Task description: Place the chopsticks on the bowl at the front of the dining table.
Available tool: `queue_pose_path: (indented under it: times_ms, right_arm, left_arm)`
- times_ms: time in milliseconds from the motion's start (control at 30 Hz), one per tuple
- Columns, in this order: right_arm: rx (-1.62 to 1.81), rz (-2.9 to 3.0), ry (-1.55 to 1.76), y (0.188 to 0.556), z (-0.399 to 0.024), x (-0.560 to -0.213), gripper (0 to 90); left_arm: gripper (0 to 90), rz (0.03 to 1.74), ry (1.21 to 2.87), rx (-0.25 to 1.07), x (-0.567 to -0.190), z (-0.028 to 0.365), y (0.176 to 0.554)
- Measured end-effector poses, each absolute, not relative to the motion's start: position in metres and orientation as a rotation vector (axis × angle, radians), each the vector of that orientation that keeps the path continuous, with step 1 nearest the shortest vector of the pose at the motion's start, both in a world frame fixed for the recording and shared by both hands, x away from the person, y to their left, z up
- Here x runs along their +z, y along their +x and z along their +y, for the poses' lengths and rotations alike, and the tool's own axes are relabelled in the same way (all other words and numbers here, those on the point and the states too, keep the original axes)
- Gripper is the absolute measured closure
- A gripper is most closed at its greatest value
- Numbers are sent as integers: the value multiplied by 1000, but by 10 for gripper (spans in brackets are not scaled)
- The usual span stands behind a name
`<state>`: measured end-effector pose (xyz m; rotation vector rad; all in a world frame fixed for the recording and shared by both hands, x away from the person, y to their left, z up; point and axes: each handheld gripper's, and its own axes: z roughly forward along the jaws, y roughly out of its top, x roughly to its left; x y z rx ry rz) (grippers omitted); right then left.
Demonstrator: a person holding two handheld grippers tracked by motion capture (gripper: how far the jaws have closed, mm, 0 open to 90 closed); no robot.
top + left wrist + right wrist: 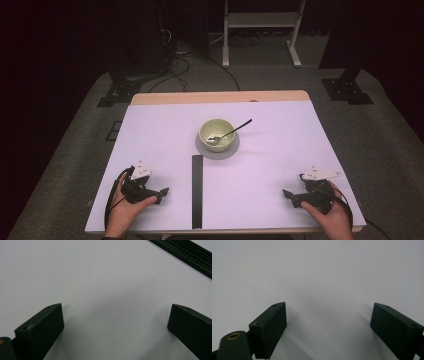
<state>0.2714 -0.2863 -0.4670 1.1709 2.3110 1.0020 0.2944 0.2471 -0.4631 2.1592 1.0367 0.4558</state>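
Note:
A pale green bowl [217,134] stands on a grey round mat [217,151] near the middle of the white table [280,150]. A metal spoon [231,132] leans in the bowl, handle pointing back right. My left gripper [163,192] rests on the table at the front left, held by a hand, jaws wide apart with nothing between them; the left gripper [115,317] looks at bare table. My right gripper [289,196] rests at the front right, likewise open and empty; the right gripper [329,315] faces bare white surface.
A black strip [197,190] lies on the table from the mat toward the front edge, and the black strip [185,253] crosses the top right corner of the left gripper view. Beyond the table are stand legs, cables and a white frame on grey carpet.

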Motion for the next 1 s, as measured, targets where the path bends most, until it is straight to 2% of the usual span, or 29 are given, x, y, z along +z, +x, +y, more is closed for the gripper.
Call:
queue_pose_path:
  times_ms: [1000]
  right_arm:
    - [1001, 2309, 1170, 271, -286, -467, 121]
  left_arm:
    - [0, 1061, 2080, 437, -448, 251, 299]
